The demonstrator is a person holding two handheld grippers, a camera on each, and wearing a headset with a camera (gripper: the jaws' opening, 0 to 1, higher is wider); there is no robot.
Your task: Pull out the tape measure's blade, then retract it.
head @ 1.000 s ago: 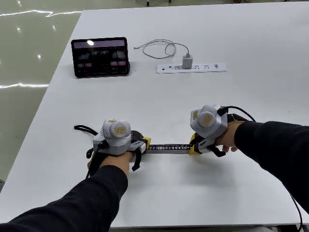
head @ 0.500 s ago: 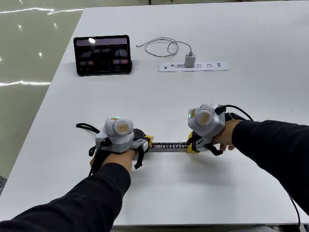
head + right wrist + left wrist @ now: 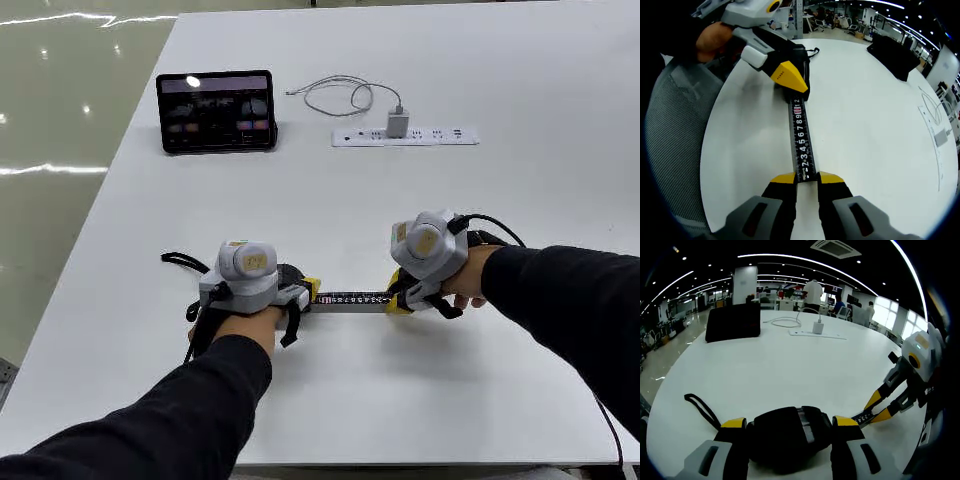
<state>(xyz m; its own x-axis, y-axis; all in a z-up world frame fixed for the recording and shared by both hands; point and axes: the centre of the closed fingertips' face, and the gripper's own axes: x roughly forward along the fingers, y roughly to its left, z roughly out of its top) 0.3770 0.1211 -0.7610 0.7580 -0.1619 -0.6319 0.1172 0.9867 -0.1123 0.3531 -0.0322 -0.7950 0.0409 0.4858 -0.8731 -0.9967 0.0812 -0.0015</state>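
The black tape measure case (image 3: 790, 437) sits on the white table, with my left gripper (image 3: 790, 422) shut on it from both sides. Its numbered blade (image 3: 801, 145) runs a short way out along the table to my right gripper (image 3: 806, 177), which is shut on the blade's end. In the head view the case (image 3: 288, 282) is at the left gripper (image 3: 303, 293), the blade (image 3: 350, 298) lies flat between the two, and the right gripper (image 3: 396, 301) is at its right end. A black wrist strap (image 3: 180, 262) trails left of the case.
A dark tablet (image 3: 216, 110) stands at the back left. A white power strip (image 3: 405, 136) with a charger and a looped cable (image 3: 340, 95) lies behind the grippers. The table's front edge (image 3: 400, 455) is close to the person.
The right gripper has come slightly closer to the left one, and the exposed blade looks a little shorter. The left gripper still holds the case in place.
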